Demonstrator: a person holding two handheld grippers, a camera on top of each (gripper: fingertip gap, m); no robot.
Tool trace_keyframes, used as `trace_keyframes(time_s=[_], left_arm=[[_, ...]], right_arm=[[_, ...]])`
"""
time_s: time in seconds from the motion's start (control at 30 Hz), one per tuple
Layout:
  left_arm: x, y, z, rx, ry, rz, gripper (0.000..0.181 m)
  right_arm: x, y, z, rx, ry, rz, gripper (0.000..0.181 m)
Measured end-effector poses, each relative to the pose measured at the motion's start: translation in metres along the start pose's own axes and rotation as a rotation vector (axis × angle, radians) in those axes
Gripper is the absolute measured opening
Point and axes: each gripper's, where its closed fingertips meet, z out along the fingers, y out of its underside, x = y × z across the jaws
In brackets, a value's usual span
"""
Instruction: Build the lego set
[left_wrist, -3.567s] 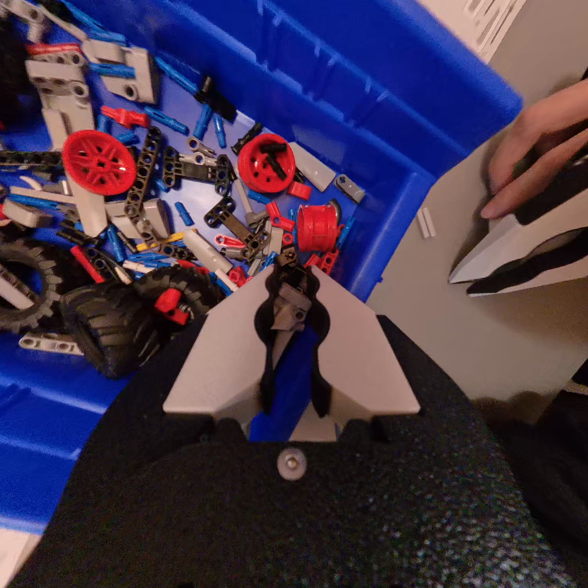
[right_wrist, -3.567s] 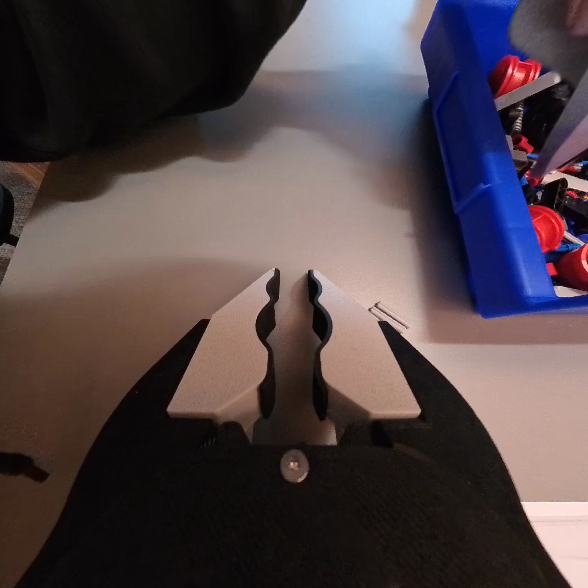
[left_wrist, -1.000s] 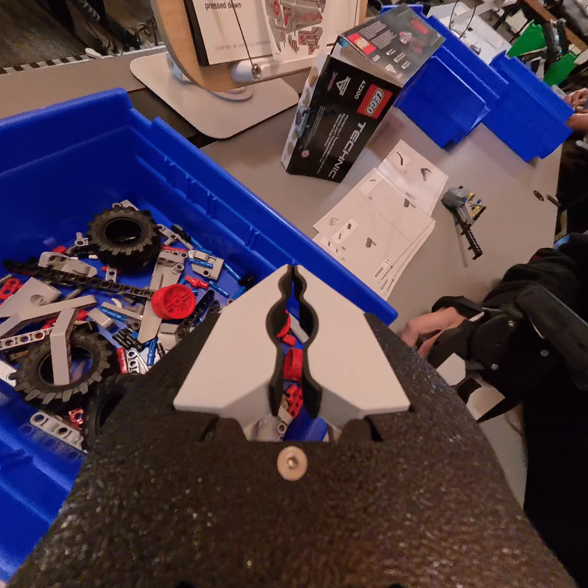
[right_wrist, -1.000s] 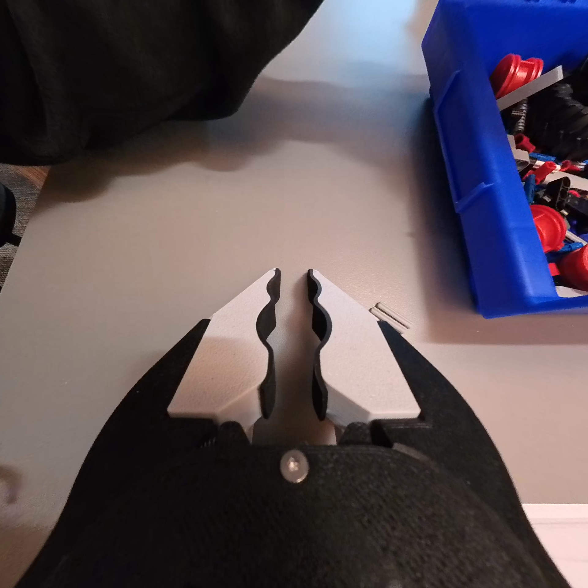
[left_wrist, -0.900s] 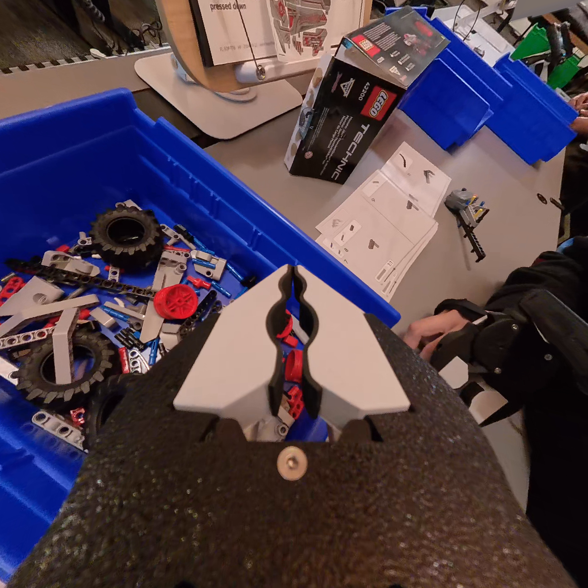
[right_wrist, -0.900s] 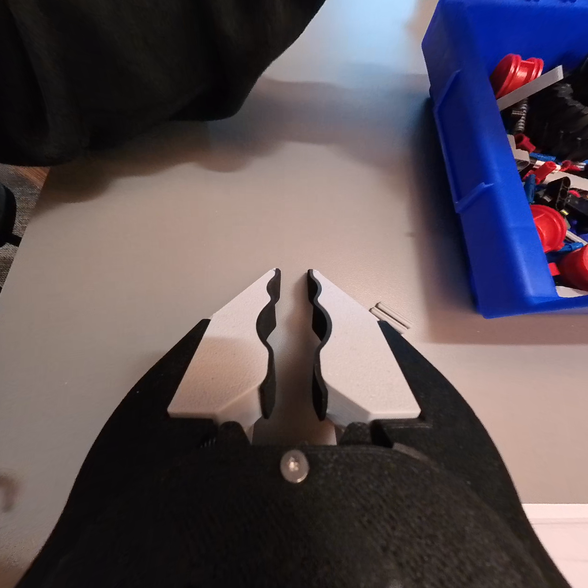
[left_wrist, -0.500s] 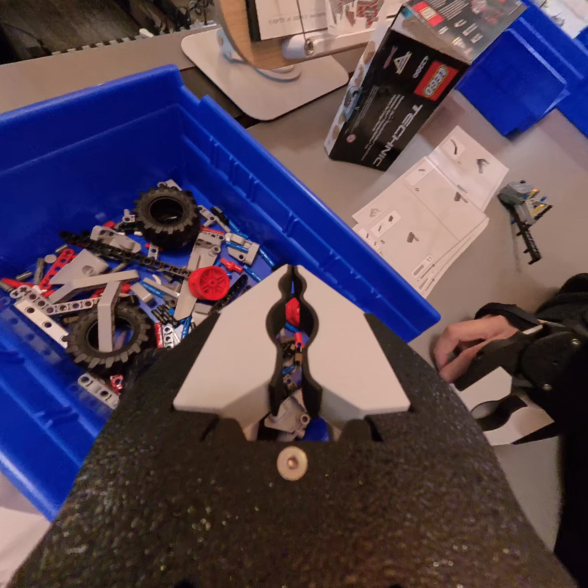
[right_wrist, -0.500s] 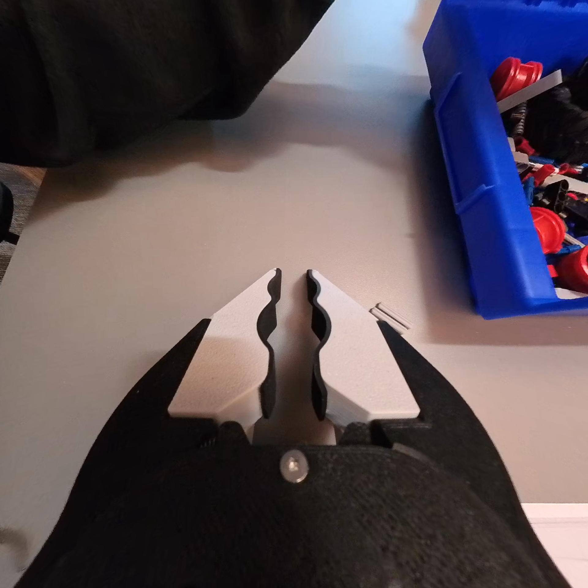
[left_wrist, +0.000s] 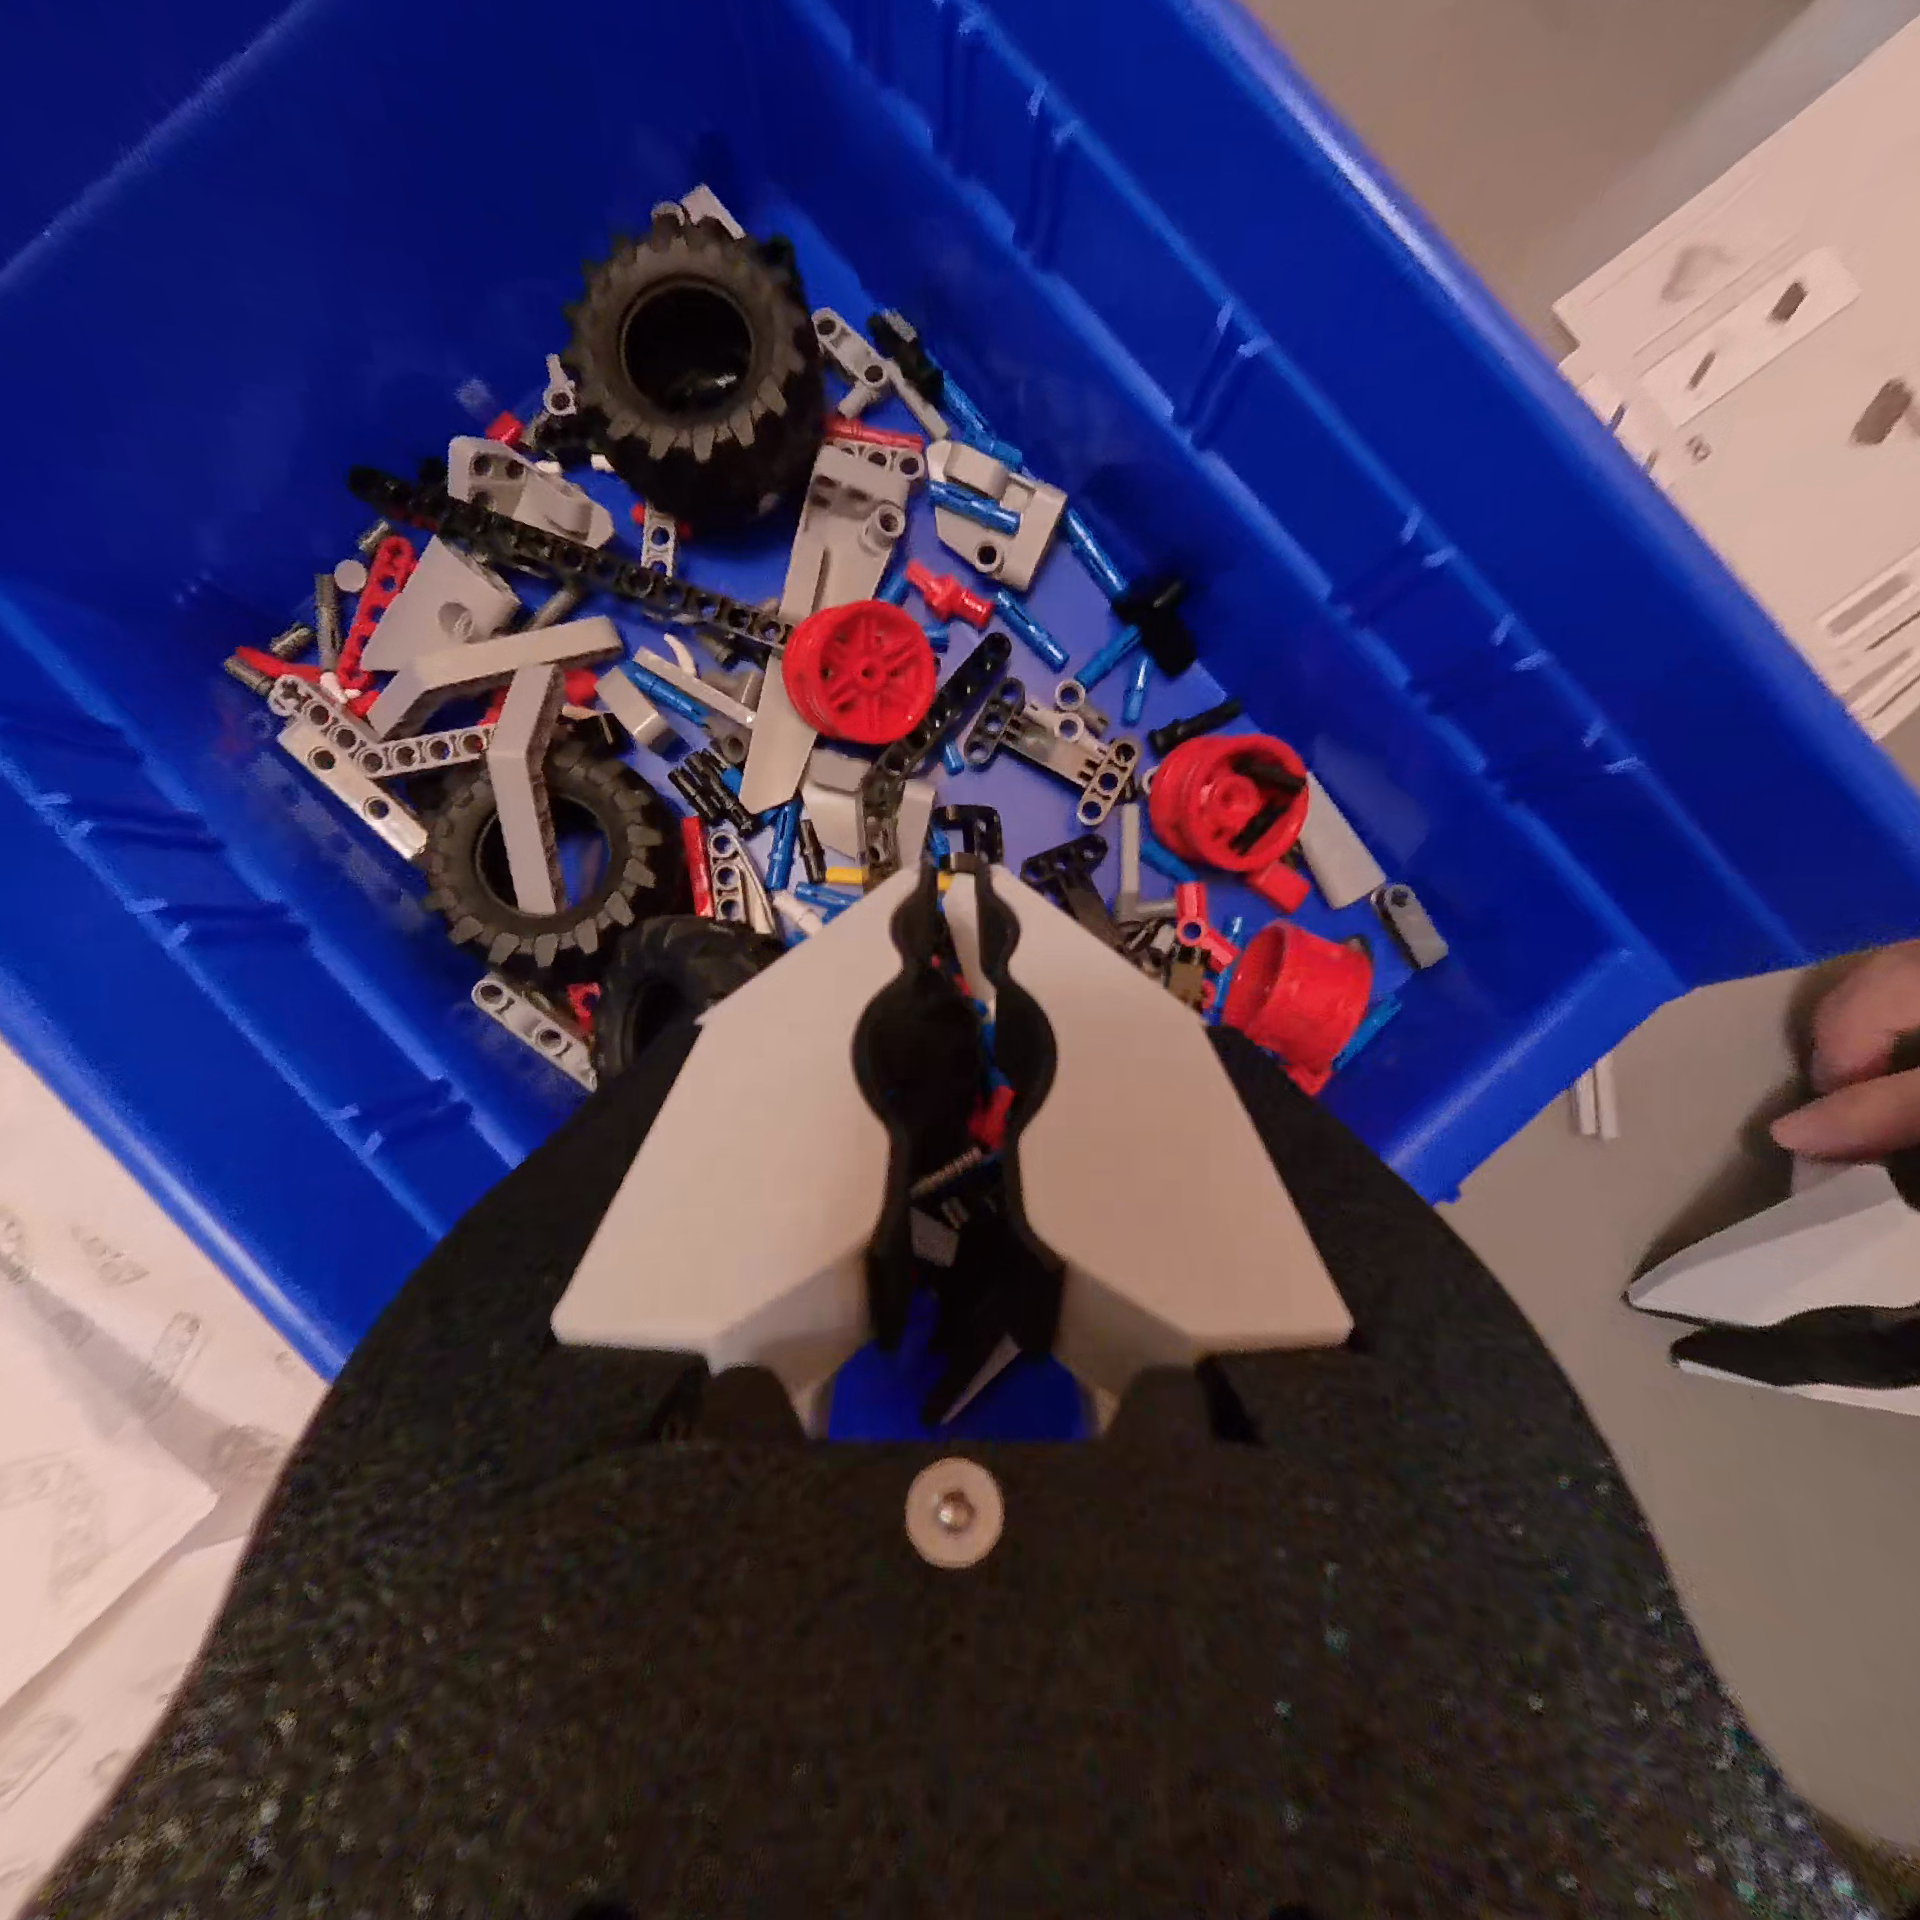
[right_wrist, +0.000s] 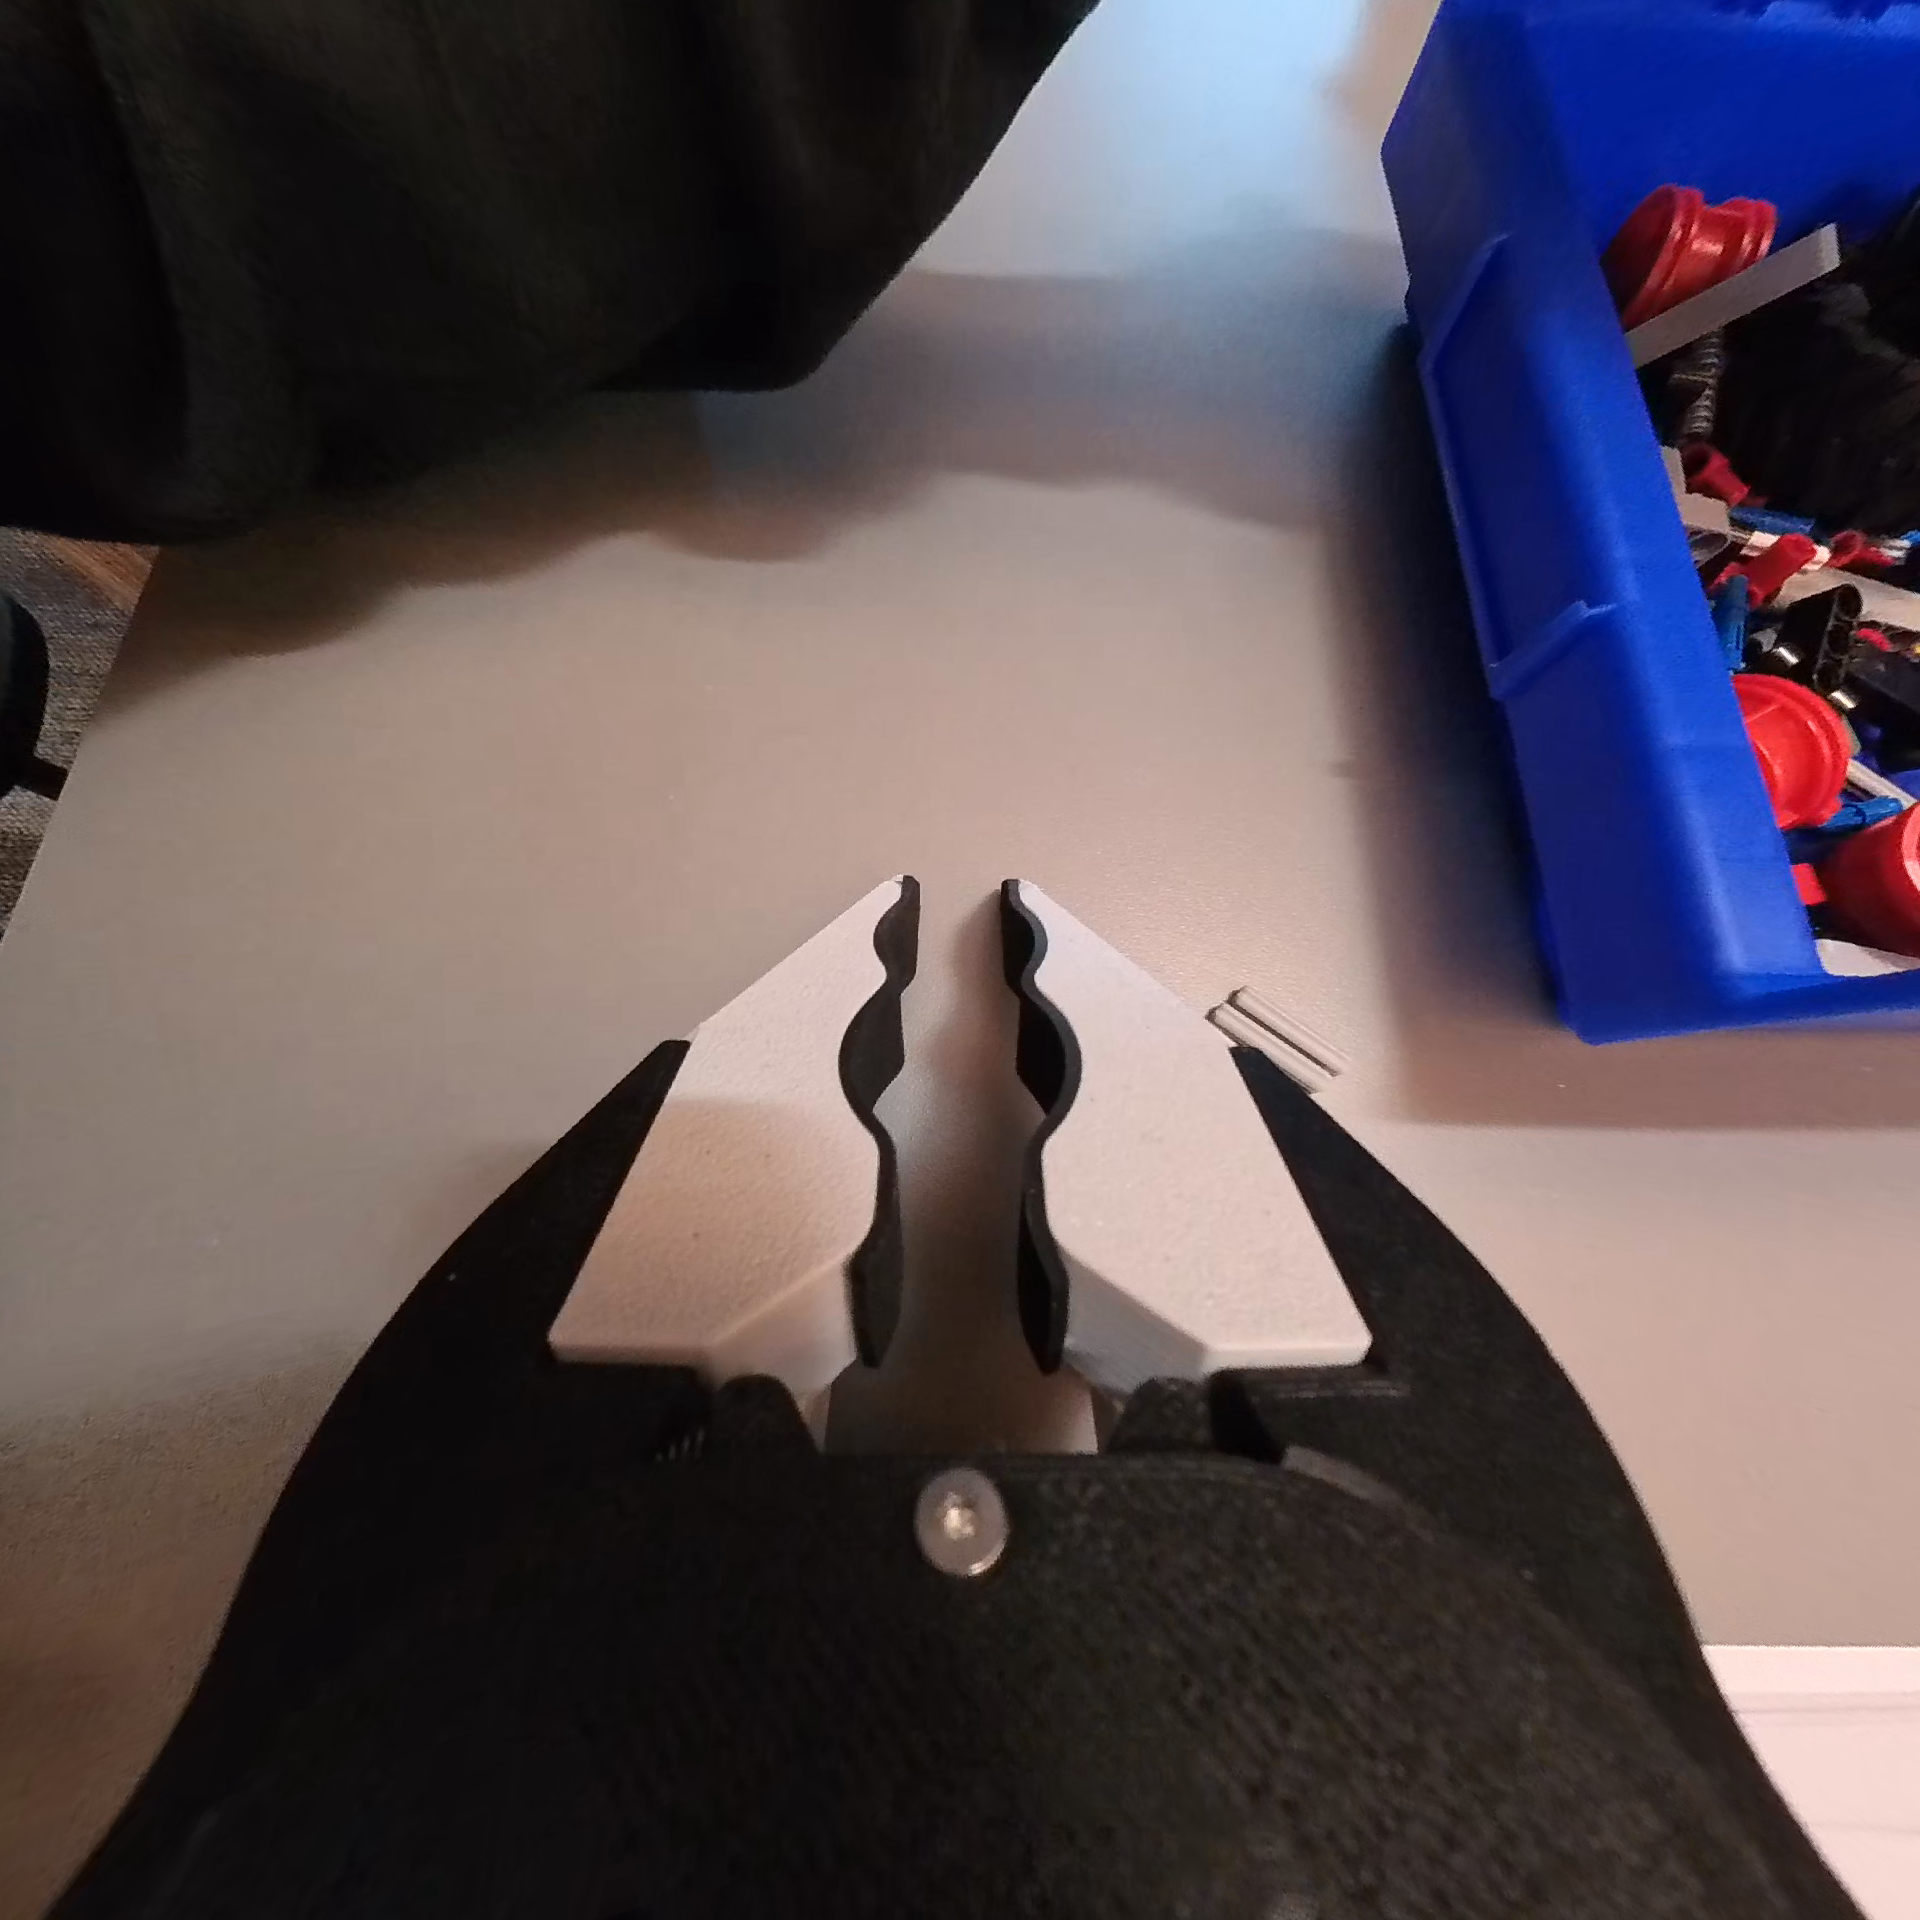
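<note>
A blue bin (left_wrist: 1455, 623) holds several loose Lego parts: black tyres (left_wrist: 686, 384), red wheel hubs (left_wrist: 857, 670), grey beams and panels, blue and black pins. My left gripper (left_wrist: 948, 885) hangs over the bin's near side and points down into the pile. Its jaws stand a narrow gap apart. Bin parts show through the gap and I see nothing clamped. My right gripper (right_wrist: 959, 914) is open and empty, low over the bare grey table (right_wrist: 623, 779), left of the bin (right_wrist: 1558, 623). It also shows in the left wrist view (left_wrist: 1787, 1299), with a hand on it.
Two small pale bars (right_wrist: 1273, 1044) lie on the table just right of my right fingers; they also show beside the bin corner (left_wrist: 1595, 1107). Instruction sheets (left_wrist: 1766, 343) lie beyond the bin and at the lower left (left_wrist: 83, 1455). A dark sleeve (right_wrist: 416, 208) covers the table's far left. My right fingertips sit around 20 cm from my left ones.
My left gripper has tipped down from a raised view of the table to look straight into the bin, and its jaws have parted slightly. The right gripper has not moved.
</note>
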Motion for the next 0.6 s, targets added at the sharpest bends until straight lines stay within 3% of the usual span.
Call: trace_keyframes(time_s=[0.6], left_arm=[[-0.01, 0.007, -0.009, -0.018, -0.047, -0.026, 0.003]], right_arm=[[0.0, 0.0, 0.0, 0.0, 0.002, -0.005, 0.013]])
